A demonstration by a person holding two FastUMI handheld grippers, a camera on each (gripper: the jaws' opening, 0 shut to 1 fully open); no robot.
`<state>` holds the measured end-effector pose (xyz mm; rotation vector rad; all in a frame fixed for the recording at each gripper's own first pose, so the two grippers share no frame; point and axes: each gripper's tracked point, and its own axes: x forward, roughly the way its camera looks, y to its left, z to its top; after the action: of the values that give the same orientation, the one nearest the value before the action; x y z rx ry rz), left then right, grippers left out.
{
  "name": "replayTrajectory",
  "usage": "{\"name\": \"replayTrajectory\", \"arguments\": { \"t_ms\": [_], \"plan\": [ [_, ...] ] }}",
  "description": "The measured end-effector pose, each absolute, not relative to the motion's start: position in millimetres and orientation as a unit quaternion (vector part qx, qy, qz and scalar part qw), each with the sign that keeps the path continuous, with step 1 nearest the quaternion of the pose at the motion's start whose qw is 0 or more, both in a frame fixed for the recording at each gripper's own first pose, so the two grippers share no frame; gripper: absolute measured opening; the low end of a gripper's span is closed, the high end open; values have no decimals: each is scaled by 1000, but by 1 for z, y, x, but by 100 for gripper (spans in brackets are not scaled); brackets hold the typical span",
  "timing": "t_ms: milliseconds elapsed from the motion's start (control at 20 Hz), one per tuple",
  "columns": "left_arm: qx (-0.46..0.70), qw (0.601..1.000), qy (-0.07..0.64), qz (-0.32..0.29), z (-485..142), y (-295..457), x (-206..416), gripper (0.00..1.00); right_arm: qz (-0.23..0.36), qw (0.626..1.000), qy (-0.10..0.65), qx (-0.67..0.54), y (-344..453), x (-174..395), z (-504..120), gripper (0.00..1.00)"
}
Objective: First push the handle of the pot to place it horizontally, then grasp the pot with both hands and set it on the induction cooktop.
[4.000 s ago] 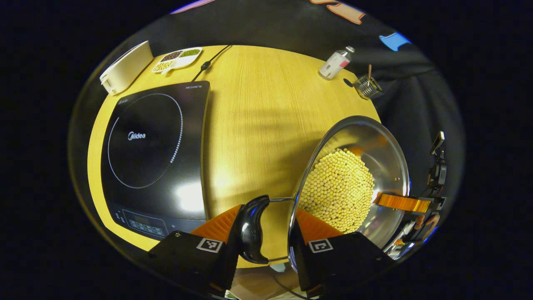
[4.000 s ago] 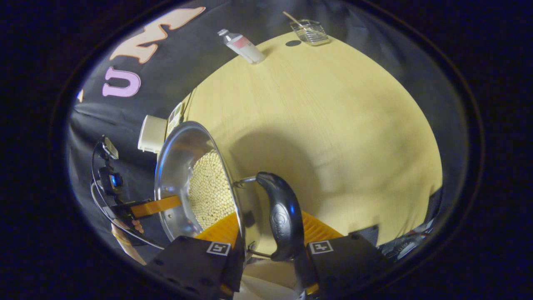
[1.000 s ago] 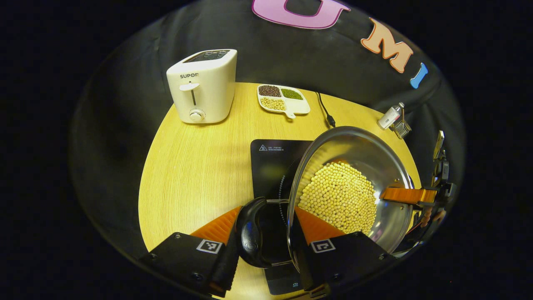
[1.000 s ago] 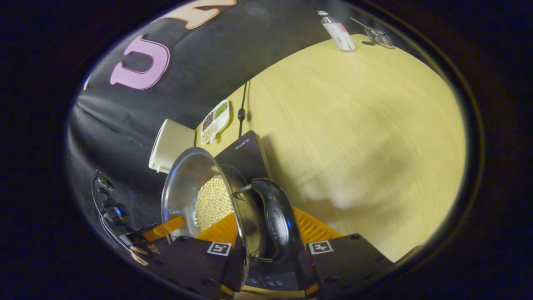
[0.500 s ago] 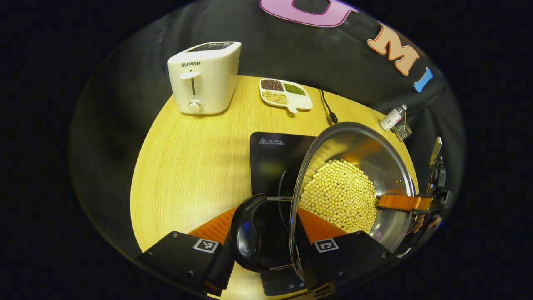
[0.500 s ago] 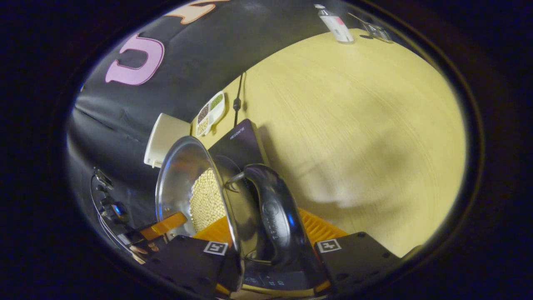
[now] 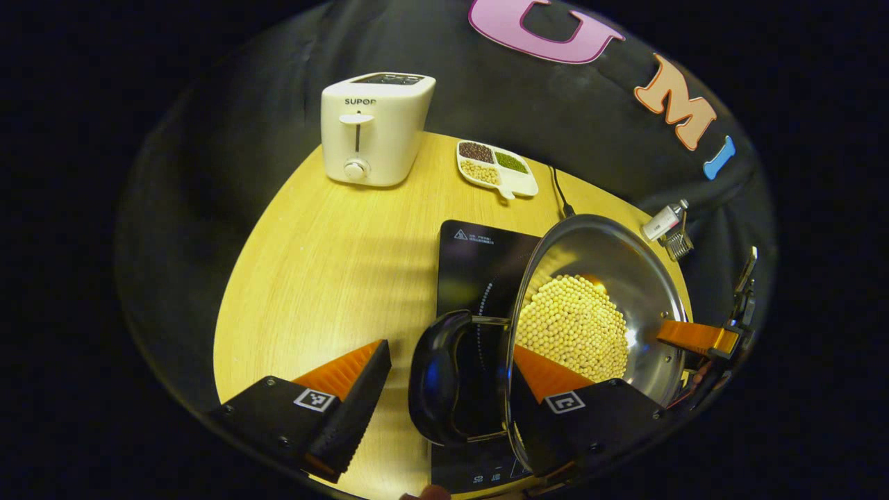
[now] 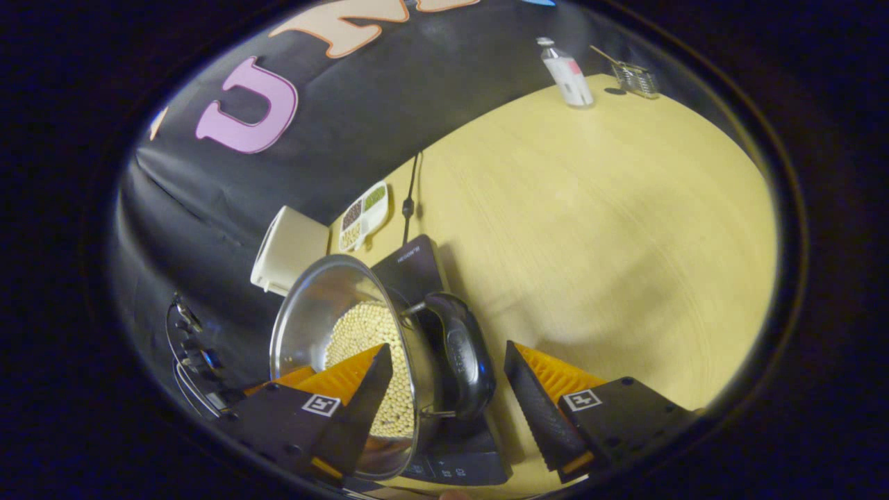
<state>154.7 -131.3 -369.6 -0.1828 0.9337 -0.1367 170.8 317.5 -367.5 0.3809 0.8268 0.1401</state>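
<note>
Now pot (image 7: 590, 305) sits on induction cooktop (image 7: 472, 264). Left gripper (image 7: 451, 378) jaws apart, astride its handle (image 7: 434, 378); right gripper (image 8: 444, 389) jaws apart, astride opposite handle (image 8: 462, 361)

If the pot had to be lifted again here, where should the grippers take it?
By the two black loop handles on opposite sides of the pot, one gripper from each side, fingers straddling handle and rim. Both the left gripper and the right gripper sit open there now.

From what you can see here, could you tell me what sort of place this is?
Probably a mock kitchen set up in a booth: a wooden table holds an induction cooktop, a white toaster and a steel pot of beans, against a black cloth wall.
</note>
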Motion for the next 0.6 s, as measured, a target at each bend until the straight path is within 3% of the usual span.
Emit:
{"name": "replayTrajectory", "arguments": {
  "t_ms": [300, 350, 400, 600],
  "plan": [
    [-48, 926, 370, -62, -329, -132, 168, 98, 72, 918, 343, 188, 306, 168, -318, 93],
    [-39, 931, 358, -53, -322, -129, 169, 98, 73, 921, 333, 186, 302, 166, -311, 100],
    [-30, 938, 342, -41, -310, -125, 170, 98, 74, 926, 324, 182, 298, 164, -302, 93],
    [16, 960, 280, -15, -262, -119, 167, 97, 81, 940, 288, 164, 282, 150, -266, 93]
  ]
}}
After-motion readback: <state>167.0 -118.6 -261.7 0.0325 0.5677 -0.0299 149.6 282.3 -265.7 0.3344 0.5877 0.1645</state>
